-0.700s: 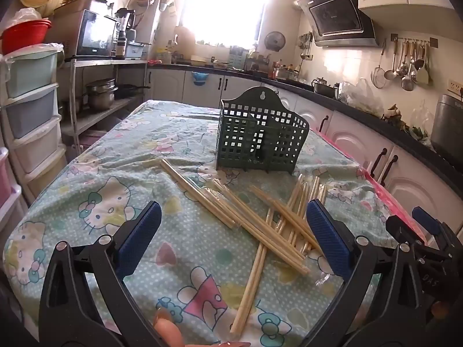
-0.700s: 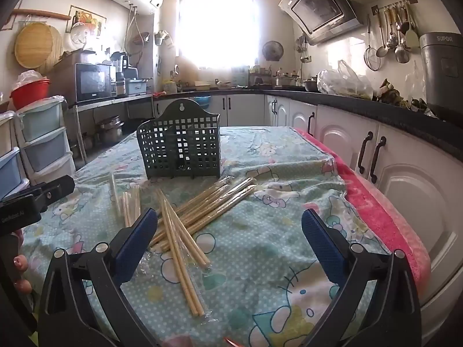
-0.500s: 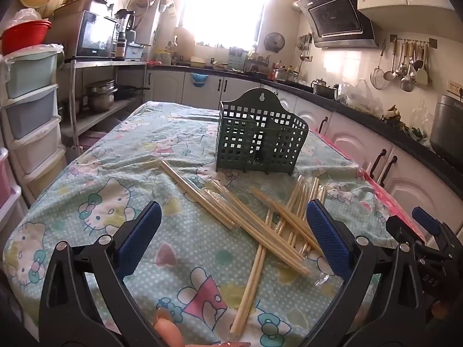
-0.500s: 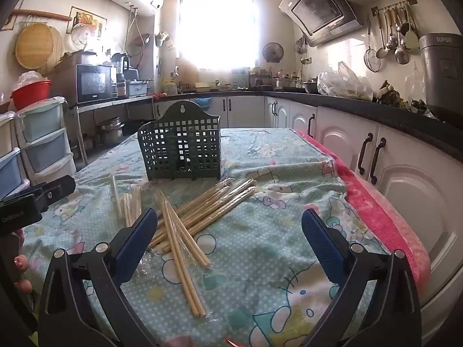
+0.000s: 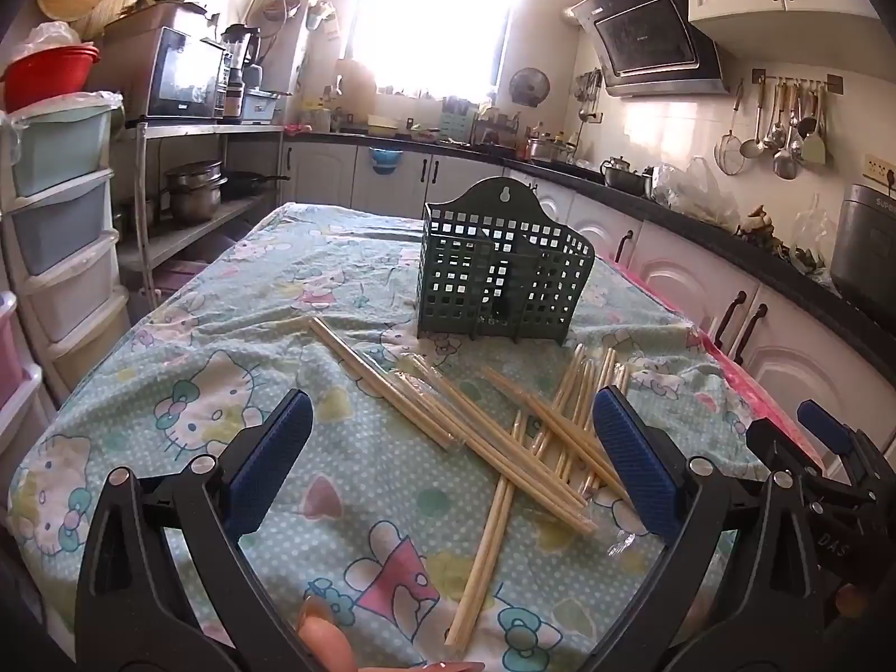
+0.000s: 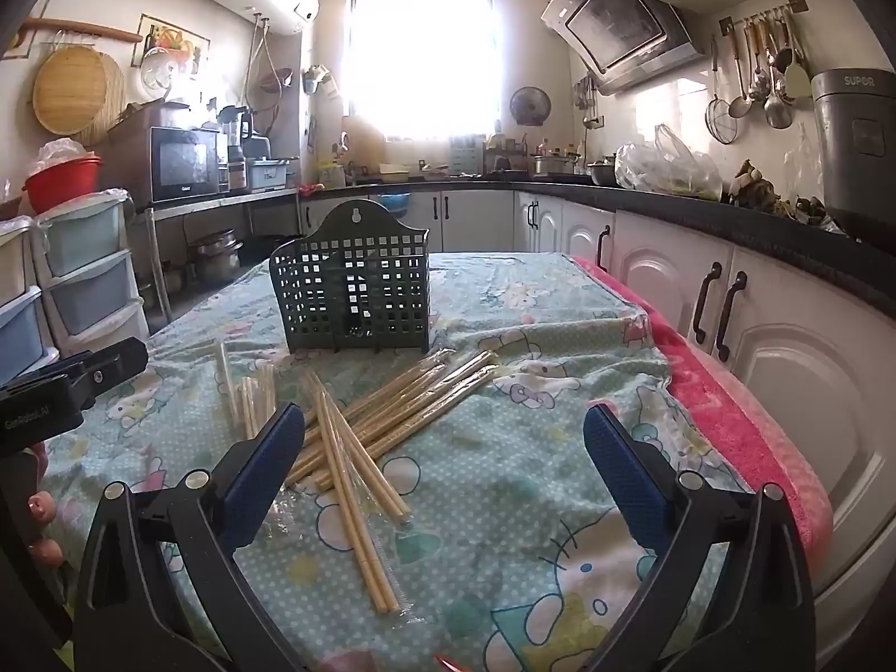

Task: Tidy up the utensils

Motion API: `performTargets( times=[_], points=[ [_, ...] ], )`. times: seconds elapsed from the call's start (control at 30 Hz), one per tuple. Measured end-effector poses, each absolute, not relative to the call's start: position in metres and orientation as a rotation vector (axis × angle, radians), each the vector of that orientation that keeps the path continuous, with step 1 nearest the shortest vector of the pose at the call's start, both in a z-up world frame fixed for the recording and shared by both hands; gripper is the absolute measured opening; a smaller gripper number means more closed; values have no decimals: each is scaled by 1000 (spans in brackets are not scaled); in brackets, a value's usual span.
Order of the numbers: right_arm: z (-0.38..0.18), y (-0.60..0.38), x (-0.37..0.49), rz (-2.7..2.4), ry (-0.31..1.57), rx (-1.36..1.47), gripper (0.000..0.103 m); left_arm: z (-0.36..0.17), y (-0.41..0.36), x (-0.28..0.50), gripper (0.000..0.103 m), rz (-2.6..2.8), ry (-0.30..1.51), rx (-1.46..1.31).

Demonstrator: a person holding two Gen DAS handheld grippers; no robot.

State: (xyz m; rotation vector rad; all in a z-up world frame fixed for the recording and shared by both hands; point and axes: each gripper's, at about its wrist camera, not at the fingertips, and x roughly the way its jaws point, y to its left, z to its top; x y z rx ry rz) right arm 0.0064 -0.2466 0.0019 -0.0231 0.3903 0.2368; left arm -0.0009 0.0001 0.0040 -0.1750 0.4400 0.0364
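Several wooden chopsticks (image 5: 493, 425) (image 6: 358, 425) lie scattered in a loose crossed pile on the patterned tablecloth, some in clear wrappers. Behind them stands a dark green perforated utensil holder (image 5: 498, 274) (image 6: 355, 285), upright and seemingly empty. My left gripper (image 5: 453, 459) hovers open above the near side of the pile, nothing between its blue pads. My right gripper (image 6: 442, 462) is also open, with the pile's right end near its left finger and nothing held. In the left wrist view the right gripper (image 5: 829, 459) shows at the right edge.
The table (image 6: 521, 509) carries a cartoon-cat cloth with a pink towel edge (image 6: 722, 409) on the right. White cabinets (image 6: 784, 347) run close along the right. Plastic drawer units (image 5: 61, 235) stand to the left. A finger (image 5: 325, 633) shows at the bottom edge.
Both views have shifted very slightly; the holder and chopsticks lie as before. Both grippers stay open.
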Motion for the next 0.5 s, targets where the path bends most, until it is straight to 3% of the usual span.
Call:
performTargets(
  times=[0.5],
  points=[
    [6,-245,3,241,378,-22,97,11,-1,-3,93,34,426,-171]
  ],
)
